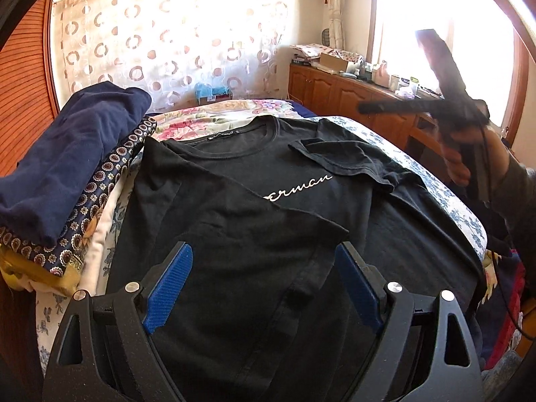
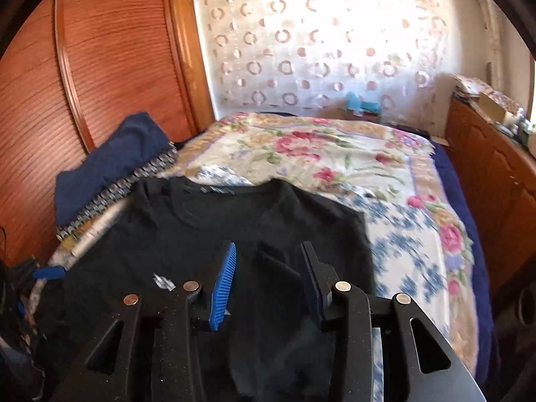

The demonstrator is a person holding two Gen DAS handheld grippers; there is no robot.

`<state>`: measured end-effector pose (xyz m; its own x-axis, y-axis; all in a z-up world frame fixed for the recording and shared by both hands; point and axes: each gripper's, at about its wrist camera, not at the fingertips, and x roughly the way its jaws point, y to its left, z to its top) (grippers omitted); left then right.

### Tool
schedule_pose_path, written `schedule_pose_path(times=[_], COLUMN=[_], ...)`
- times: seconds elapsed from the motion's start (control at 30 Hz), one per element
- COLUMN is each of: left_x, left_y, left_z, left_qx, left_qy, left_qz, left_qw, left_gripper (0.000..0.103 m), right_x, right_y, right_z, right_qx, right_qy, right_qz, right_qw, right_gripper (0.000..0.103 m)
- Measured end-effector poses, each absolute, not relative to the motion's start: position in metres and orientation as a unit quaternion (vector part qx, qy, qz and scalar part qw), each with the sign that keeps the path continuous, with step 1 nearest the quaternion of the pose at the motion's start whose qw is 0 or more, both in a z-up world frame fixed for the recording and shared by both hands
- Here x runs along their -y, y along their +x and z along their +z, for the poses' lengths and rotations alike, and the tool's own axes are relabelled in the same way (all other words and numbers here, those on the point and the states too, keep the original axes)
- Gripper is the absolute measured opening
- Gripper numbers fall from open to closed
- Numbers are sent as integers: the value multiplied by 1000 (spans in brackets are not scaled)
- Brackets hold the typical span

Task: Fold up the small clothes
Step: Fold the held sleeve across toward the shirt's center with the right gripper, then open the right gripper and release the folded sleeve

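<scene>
Black T-shirt (image 1: 234,184) lies on the floral bedspread (image 2: 335,154) beside stacked navy clothes (image 1: 73,154), both grippers' fingers (image 1: 171,284) spread, empty.

Both grippers spread wide — left gripper (image 1: 264,288) low, right gripper (image 2: 268,284) raised.

Blown-out window (image 1: 445,26) glare, fisheye-bent edges — right wrist view motion-blurred
</scene>
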<state>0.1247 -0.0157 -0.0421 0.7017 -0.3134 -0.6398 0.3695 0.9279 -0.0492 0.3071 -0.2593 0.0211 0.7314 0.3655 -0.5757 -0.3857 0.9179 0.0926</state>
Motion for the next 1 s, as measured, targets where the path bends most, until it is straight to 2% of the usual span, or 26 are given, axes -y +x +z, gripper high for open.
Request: schedule_pose_path(times=[0.27, 0.5, 0.53, 0.57, 0.8, 1.0], left_x=[12, 11, 11, 10, 6, 1], left_y=[125, 123, 123, 122, 121, 123], left_z=[-48, -52, -52, -53, -52, -50], left_qx=[-344, -350, -351, -351, -349, -347], left_qy=[33, 36, 36, 37, 33, 30], left_qz=[-183, -180, -181, -180, -178, -171], left_qw=[920, 919, 918, 918, 919, 922], left_gripper=[88, 88, 88, 88, 88, 88], right_x=[257, 242, 239, 237, 230, 227], right_y=[257, 248, 248, 248, 217, 203], right_z=[-17, -40, -41, -41, -28, -32], right_qx=[-355, -356, -355, -353, -313, -339], right_qy=[-40, -55, -62, -71, -117, -147], right_qz=[217, 219, 213, 208, 227, 239], right_qw=[908, 907, 908, 910, 915, 898], right_gripper=[40, 40, 30, 6, 4, 5])
